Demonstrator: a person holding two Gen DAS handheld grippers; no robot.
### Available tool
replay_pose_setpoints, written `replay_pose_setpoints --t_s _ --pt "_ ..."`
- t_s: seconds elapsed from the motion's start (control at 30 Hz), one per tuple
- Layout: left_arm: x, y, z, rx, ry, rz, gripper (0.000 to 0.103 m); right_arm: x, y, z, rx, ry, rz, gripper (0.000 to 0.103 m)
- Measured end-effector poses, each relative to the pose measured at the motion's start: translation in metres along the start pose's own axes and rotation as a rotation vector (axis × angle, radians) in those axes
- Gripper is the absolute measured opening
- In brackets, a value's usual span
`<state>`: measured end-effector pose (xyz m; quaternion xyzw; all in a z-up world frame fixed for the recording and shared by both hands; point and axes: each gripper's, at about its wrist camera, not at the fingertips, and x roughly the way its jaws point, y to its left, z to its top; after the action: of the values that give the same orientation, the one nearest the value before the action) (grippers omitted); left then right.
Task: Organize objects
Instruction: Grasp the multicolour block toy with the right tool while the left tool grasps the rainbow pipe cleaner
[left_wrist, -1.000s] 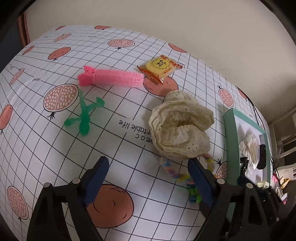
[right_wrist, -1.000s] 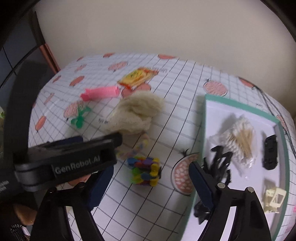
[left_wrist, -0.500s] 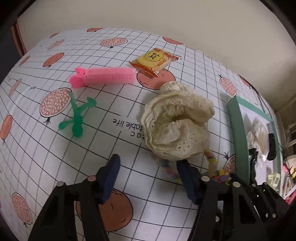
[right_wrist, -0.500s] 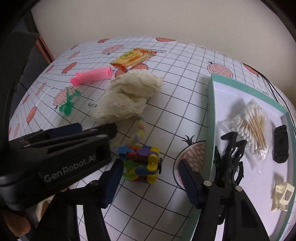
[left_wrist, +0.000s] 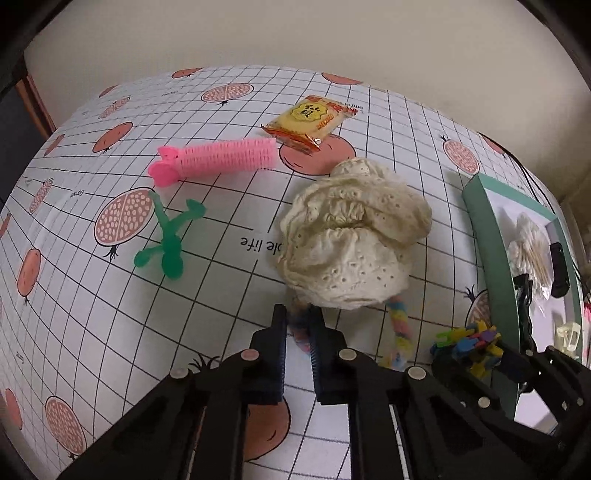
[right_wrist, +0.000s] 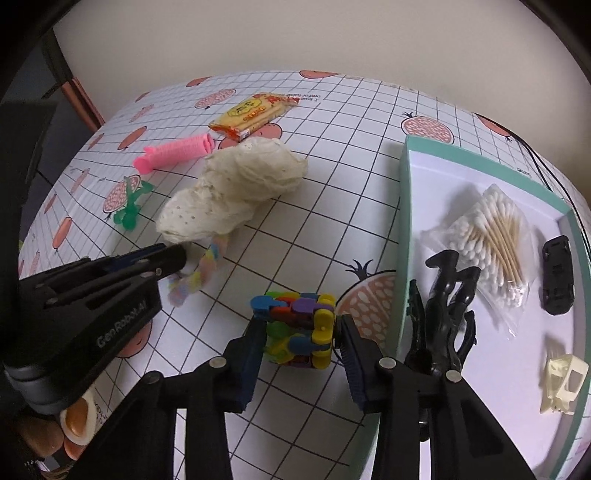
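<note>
The left tongs have narrowed from a wide gape a second ago to a tight pinch on the pastel braided cord, whose far part runs under the cream lace cloth. Nearest in the right wrist view, the right tongs have also come in: the blue pads now sit close against both sides of the multicoloured block cube, though whether they actually press on it cannot be told. The cube rests on the surface just left of the teal tray.

Against the tray's near left wall stands a black claw clip, just right of the right tongs. Farther in the tray lie a bag of cotton swabs, a black toy car and a cream toy car, well apart from each other, with bare tray floor between them.

Beyond the cube the cloth is bunched in mid-surface. To its left, a green plastic clip lies flat, and farther on a pink hair roller. Farthest is a yellow snack packet, near the surface's far edge by the wall. Open gridded surface lies between the cloth and the tray, and to the near left of the left tongs.
</note>
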<state>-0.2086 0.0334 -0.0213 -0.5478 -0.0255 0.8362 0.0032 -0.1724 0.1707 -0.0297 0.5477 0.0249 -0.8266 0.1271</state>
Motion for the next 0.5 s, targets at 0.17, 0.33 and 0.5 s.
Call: replay_pose_setpoints --t_s 0.17,0.33,0.5 --pt "-0.004 0.004 -0.001 -0.032 0.036 -0.036 0.01 -0.007 -0.004 0.001 0.006 -0.014 0.004 0.042" --pt "-0.022 0.006 0.003 -0.037 0.019 -0.029 0.01 -0.022 -0.006 0.004 0.016 -0.051 0.015 0.042" --pt "-0.048 0.007 0.009 -0.038 -0.017 -0.039 0.01 -0.035 -0.008 0.005 0.029 -0.082 0.027 0.042"
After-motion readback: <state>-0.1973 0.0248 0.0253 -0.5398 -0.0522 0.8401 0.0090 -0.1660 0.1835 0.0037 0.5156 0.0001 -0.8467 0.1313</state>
